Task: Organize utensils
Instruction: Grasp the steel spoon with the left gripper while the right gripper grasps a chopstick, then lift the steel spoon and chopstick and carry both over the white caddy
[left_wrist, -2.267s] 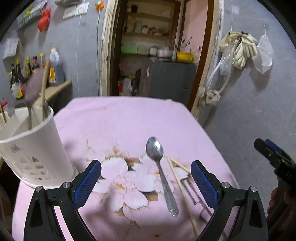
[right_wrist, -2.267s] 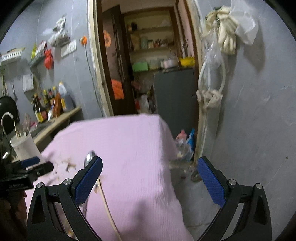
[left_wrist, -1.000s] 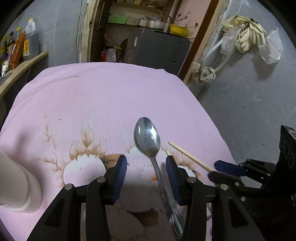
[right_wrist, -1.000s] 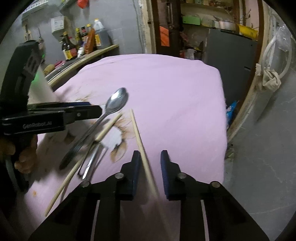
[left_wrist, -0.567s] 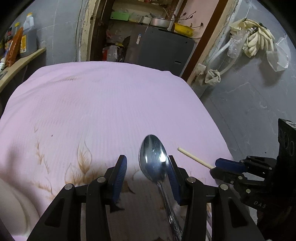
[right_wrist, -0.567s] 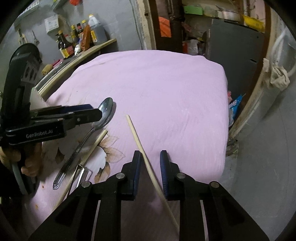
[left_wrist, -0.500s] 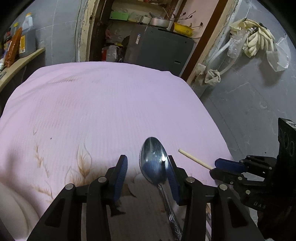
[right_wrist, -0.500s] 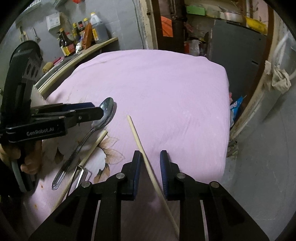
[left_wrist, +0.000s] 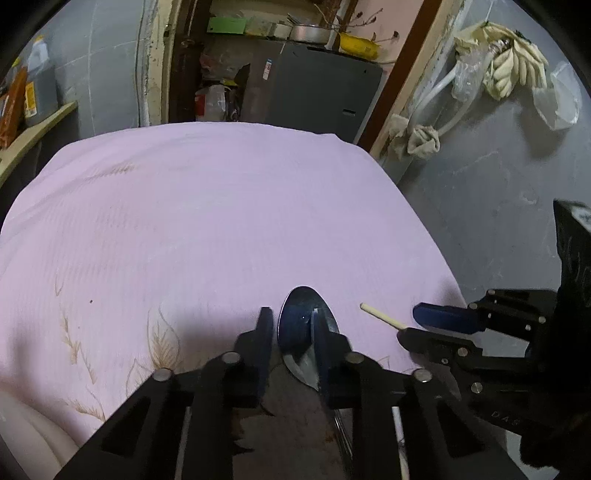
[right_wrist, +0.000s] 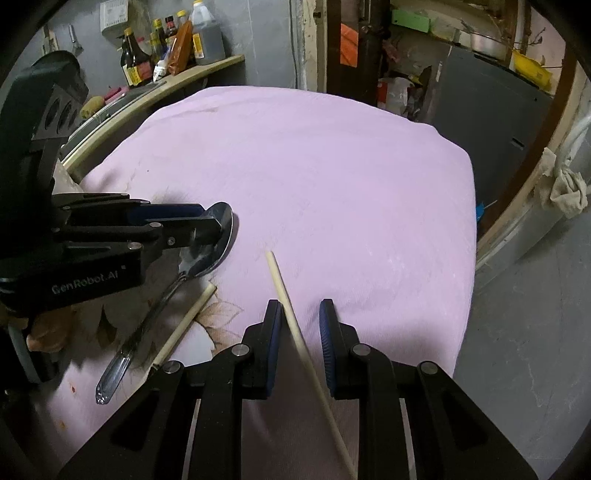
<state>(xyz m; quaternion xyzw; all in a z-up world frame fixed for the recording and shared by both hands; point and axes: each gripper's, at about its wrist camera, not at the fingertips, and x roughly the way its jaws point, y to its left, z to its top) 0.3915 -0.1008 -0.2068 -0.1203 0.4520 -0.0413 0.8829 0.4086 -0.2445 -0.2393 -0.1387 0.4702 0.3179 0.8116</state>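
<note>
A pink floral cloth (right_wrist: 332, 166) is seen covering the tabletop, and every place here is given from the metal spoon (right_wrist: 207, 243) lying on it. The left tongs (left_wrist: 293, 343) have just been closing and are now clamped on the spoon's bowl, one pad on each edge, while the handle trails back toward the person with its end seemingly resting on the cloth. Just to the right of the spoon's bowl, a pale wooden chopstick (right_wrist: 295, 325) is held in the right tongs (right_wrist: 300, 332); their pads stand narrowly apart, the chopstick leaning against the left pad, and whether it is truly pinched cannot be told for certain, though it appears lifted off the cloth. A second chopstick (right_wrist: 184, 325) lies flat alongside the spoon's handle, on its right.

The spoon is judged to be stiff, smooth and fairly heavy for its size. A hold on the curved, polished bowl is likely to slip or let the handle swing down; the neck just behind the bowl, or the middle of the handle, is judged a surer place. The chopstick is judged light, rigid and less slippery, best taken near its middle so it does not pivot. No holder for the utensils is clearly seen in either view
</note>
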